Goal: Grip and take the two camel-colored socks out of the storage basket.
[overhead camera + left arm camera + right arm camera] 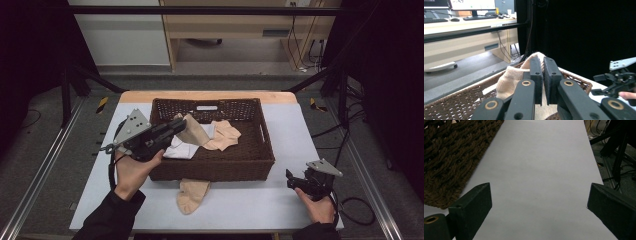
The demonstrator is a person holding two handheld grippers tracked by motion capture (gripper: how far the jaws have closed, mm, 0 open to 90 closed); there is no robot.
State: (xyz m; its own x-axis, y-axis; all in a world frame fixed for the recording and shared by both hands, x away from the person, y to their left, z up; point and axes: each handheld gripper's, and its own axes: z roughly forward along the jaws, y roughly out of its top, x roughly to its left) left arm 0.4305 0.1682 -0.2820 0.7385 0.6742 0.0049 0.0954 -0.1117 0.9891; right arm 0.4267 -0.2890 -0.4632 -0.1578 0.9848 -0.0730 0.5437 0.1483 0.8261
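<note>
A dark brown woven basket (252,159) stands in the middle of the white table. My left gripper (178,125) hangs over its left side, shut on a beige sock (192,132) that it lifts above the basket; the same sock (510,78) drapes beside the closed jaws in the left gripper view. A white cloth (181,149) and another beige sock (224,135) lie inside the basket. A third beige sock (192,194) lies on the table in front of the basket. My right gripper (291,179) rests open on the table at the right, nothing between its jaws.
The basket wall (447,157) is close on the left of my right gripper, with bare white table (536,170) ahead. Beyond the table's right edge are cables and black stand legs (616,150). A wooden desk (240,25) stands past the far edge.
</note>
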